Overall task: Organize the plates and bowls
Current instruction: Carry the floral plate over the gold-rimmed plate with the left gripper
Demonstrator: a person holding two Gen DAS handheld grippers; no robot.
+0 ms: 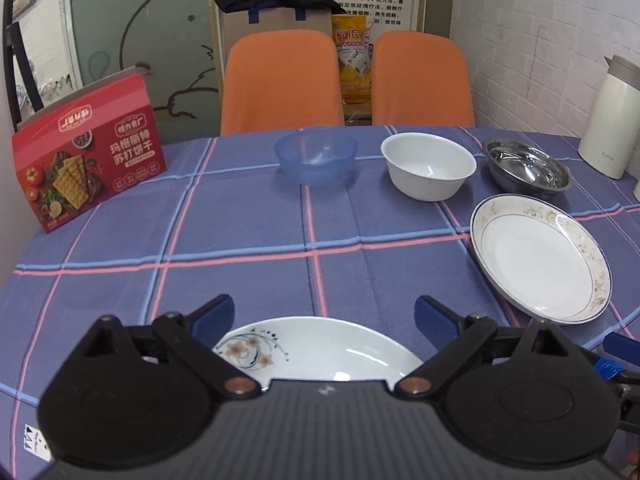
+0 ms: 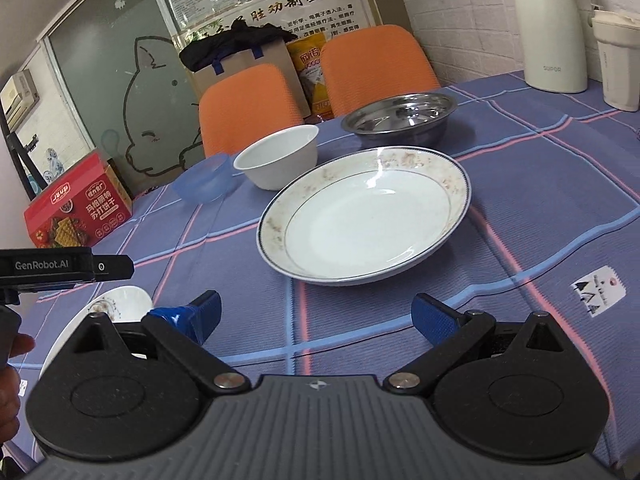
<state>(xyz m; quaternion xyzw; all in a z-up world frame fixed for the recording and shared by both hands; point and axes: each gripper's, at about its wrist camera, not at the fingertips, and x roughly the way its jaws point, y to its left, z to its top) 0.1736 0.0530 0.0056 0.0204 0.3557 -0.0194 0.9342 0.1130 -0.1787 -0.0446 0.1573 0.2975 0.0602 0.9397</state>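
A: Start with the big things. What is laid out?

B: A table (image 1: 280,240) under a checked cloth fills both views. Largest dish is the rimmed plate (image 2: 364,216), centre of the right wrist view and at the right edge of the left one. Behind it, along the upper middle of the frame, sit three bowls apart from each other — the steel bowl (image 2: 400,114), the white bowl (image 2: 280,160) and the blue bowl (image 2: 204,182). A second plate, the flower plate (image 1: 320,350), lies at the bottom centre of the left wrist view.

A: And the grippers?

B: The left gripper (image 1: 324,316) stands wide open with nothing in it, its fingers either side of the flower plate's far rim, above it as far as I can tell. The right gripper (image 2: 316,312) is also spread wide and empty, just short of the rimmed plate.

A: So which step is this?

B: I judge the very start — nothing stacked yet, both plates about to be taken.

A: Next move?

B: Probably lower a finger under a rim and pinch it; the rims are thin and glazed, so the bite must be firm before lifting one plate onto the other.
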